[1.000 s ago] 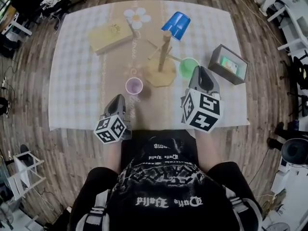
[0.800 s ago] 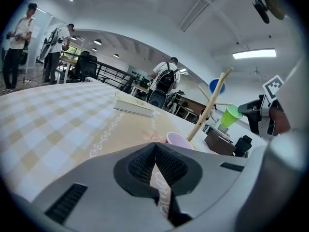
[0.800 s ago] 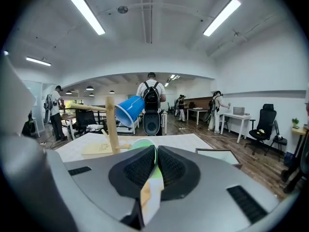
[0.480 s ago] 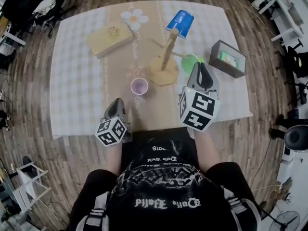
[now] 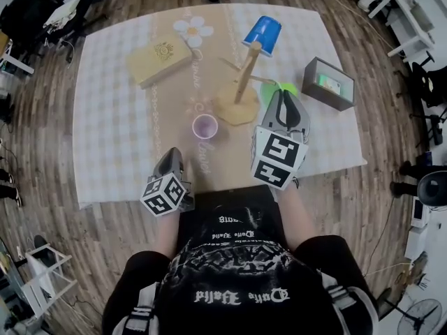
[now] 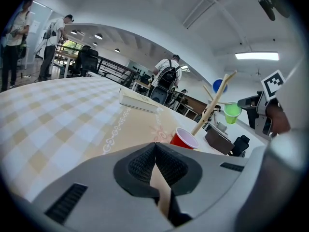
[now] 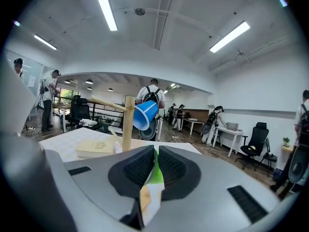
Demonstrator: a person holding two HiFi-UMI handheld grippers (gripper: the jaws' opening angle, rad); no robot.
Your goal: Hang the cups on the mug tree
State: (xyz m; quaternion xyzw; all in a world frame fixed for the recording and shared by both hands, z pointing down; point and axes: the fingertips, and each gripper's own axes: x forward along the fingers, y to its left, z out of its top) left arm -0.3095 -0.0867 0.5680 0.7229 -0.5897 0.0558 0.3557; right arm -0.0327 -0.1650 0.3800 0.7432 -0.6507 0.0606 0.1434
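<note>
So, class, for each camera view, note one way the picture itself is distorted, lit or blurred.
Head view: fisheye bows the table edges. Left gripper view: dark vignette at the corners, red cup sharp. Right gripper view: ceiling strip lights glare white; the green cup close up is a soft sliver.

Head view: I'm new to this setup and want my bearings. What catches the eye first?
A blue cup hangs tilted atop the wooden mug tree mid-table. The right tongs, jaws opening, hold a green cup by its rim beside the tree; a red cup stands nearer the person.
</note>
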